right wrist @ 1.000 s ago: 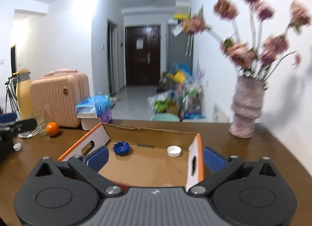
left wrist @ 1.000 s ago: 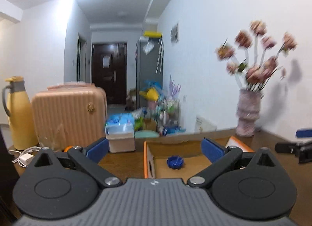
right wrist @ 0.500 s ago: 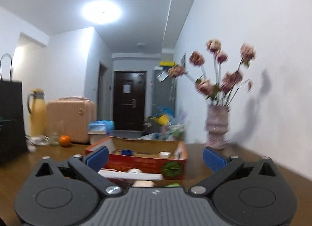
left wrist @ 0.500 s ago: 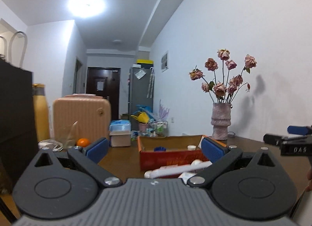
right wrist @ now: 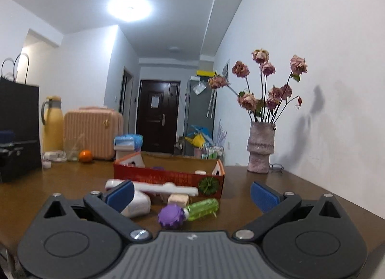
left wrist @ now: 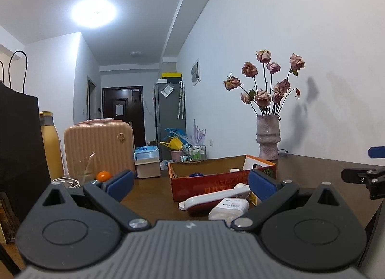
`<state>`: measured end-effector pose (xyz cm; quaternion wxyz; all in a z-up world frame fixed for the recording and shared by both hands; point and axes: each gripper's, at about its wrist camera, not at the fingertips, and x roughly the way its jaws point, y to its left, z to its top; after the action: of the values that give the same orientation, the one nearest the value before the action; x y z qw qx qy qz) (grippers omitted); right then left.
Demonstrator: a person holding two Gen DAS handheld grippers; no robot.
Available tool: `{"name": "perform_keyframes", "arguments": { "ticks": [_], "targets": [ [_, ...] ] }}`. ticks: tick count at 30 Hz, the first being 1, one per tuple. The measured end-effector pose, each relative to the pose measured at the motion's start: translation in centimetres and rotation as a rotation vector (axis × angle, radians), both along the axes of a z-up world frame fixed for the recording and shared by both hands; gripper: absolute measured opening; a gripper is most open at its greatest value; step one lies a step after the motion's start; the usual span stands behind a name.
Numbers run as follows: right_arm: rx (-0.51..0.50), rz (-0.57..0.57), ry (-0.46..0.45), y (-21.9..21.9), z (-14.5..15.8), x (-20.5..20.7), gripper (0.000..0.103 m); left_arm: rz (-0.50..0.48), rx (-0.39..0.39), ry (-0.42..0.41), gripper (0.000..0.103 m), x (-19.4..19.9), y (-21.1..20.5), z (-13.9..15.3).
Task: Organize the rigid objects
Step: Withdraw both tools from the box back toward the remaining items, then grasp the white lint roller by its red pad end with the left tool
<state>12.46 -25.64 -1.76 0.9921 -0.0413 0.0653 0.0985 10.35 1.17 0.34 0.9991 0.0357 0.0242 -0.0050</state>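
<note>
The left gripper (left wrist: pixel 191 184) hangs low over the wooden table (left wrist: pixel 149 197), its blue-padded jaws spread wide with nothing between them. At about 1 o'clock from it lie a white bottle (left wrist: pixel 228 208) on its side and a long white handled tool (left wrist: pixel 214 197), both just in front of the red cardboard box (left wrist: pixel 211 184).

The right gripper (right wrist: pixel 192 194) is likewise spread and holds nothing. Near its left pad, at 11 o'clock, rests the same white bottle (right wrist: pixel 137 204); at 12 o'clock sit a purple spiked ball (right wrist: pixel 171 216) touching a green transparent tube (right wrist: pixel 203 208), with a beige block (right wrist: pixel 177 199) just behind them. The long white tool (right wrist: pixel 158 188) lies across the front of the box (right wrist: pixel 168 179), which holds a white cap (right wrist: pixel 200 172).

Farther off, a vase of dried roses (right wrist: pixel 261 149) stands at 2 o'clock, an orange (right wrist: pixel 85 155) and a pink suitcase (right wrist: pixel 92 129) at 10 o'clock.
</note>
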Motion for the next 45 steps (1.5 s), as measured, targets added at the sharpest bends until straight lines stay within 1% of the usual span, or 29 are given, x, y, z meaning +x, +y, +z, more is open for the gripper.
{"name": "perform_keyframes", "arguments": {
  "ticks": [2, 4, 8, 13, 15, 17, 18, 20, 22, 24, 26, 28, 29, 31, 32, 33, 35, 38, 40, 41, 42, 44, 45],
  "targets": [
    [-0.019, -0.007, -0.006, -0.2, 0.0, -0.3, 0.103, 0.001, -0.012, 0.012, 0.103, 0.0, 0.0, -0.3],
    [-0.005, -0.013, -0.008, -0.7, 0.0, -0.3, 0.103, -0.003, -0.018, 0.027, 0.103, 0.2, -0.3, -0.6],
    [0.037, -0.006, 0.039, -1.1, -0.6, 0.4, 0.103, -0.026, 0.009, 0.069, 0.103, 1.3, -1.4, -1.3],
    [-0.018, 0.020, 0.101, -0.1, -2.0, 2.7, 0.101, -0.043, 0.013, 0.143, 0.103, 4.0, -2.1, -2.6],
    [-0.031, 0.043, 0.128, 0.4, -2.4, 4.0, 0.097, -0.025, 0.005, 0.186, 0.103, 5.7, -1.9, -3.1],
    [-0.037, 0.059, 0.156, 0.7, -2.5, 5.5, 0.096, 0.035, -0.010, 0.247, 0.103, 8.0, -1.3, -3.2],
    [-0.033, 0.070, 0.169, 0.9, -2.6, 6.6, 0.096, 0.058, -0.032, 0.280, 0.103, 9.5, -0.7, -3.2],
    [-0.023, 0.084, 0.178, 1.1, -2.6, 8.5, 0.095, 0.055, -0.089, 0.314, 0.103, 11.9, 0.7, -3.4],
    [-0.028, 0.104, 0.186, 1.5, -2.4, 11.0, 0.091, 0.059, -0.124, 0.357, 0.103, 14.7, 1.8, -3.1],
    [-0.024, 0.123, 0.203, 1.7, -2.1, 13.7, 0.082, 0.065, -0.148, 0.381, 0.103, 17.5, 2.7, -2.8],
    [0.040, 0.131, 0.244, 1.4, -1.8, 17.1, 0.079, 0.079, -0.176, 0.422, 0.103, 20.2, 3.4, -2.7],
    [0.123, 0.134, 0.299, 0.8, -1.5, 20.6, 0.075, 0.089, -0.240, 0.487, 0.102, 23.1, 4.4, -3.0],
    [0.160, 0.135, 0.331, 0.5, -1.5, 22.5, 0.072, 0.081, -0.292, 0.522, 0.098, 24.6, 5.1, -3.2],
    [0.212, 0.121, 0.396, 0.1, -1.6, 26.1, 0.062, 0.063, -0.392, 0.589, 0.089, 27.0, 6.3, -3.9],
    [0.242, 0.111, 0.443, -0.2, -1.9, 28.0, 0.060, 0.058, -0.434, 0.621, 0.087, 28.0, 6.8, -4.3],
    [0.271, 0.107, 0.484, -0.5, -2.3, 29.5, 0.056, 0.045, -0.468, 0.646, 0.083, 28.7, 7.2, -4.7],
    [0.330, 0.109, 0.567, -1.1, -3.4, 32.0, 0.054, 0.012, -0.528, 0.679, 0.080, 29.7, 7.8, -5.4],
    [0.386, 0.126, 0.624, -1.5, -5.0, 33.7, 0.052, -0.036, -0.586, 0.699, 0.078, 30.1, 8.0, -6.1],
    [0.420, 0.146, 0.651, -1.4, -5.7, 34.1, 0.048, -0.068, -0.631, 0.740, 0.067, 30.5, 8.0, -6.4],
    [0.448, 0.161, 0.659, -1.5, -6.0, 34.3, 0.042, -0.089, -0.667, 0.761, 0.066, 30.7, 8.2, -6.8],
    [0.483, 0.174, 0.670, -1.7, -6.2, 34.5, 0.038, -0.101, -0.696, 0.759, 0.066, 30.7, 8.2, -7.0],
    [0.538, 0.187, 0.680, -2.1, -6.5, 35.1, 0.039, -0.086, -0.699, 0.762, 0.066, 30.8, 8.2, -7.0],
    [0.543, 0.167, 0.671, -2.2, -6.5, 35.4, 0.041, -0.071, -0.692, 0.761, 0.070, 30.7, 8.1, -6.9]
  ]
}}
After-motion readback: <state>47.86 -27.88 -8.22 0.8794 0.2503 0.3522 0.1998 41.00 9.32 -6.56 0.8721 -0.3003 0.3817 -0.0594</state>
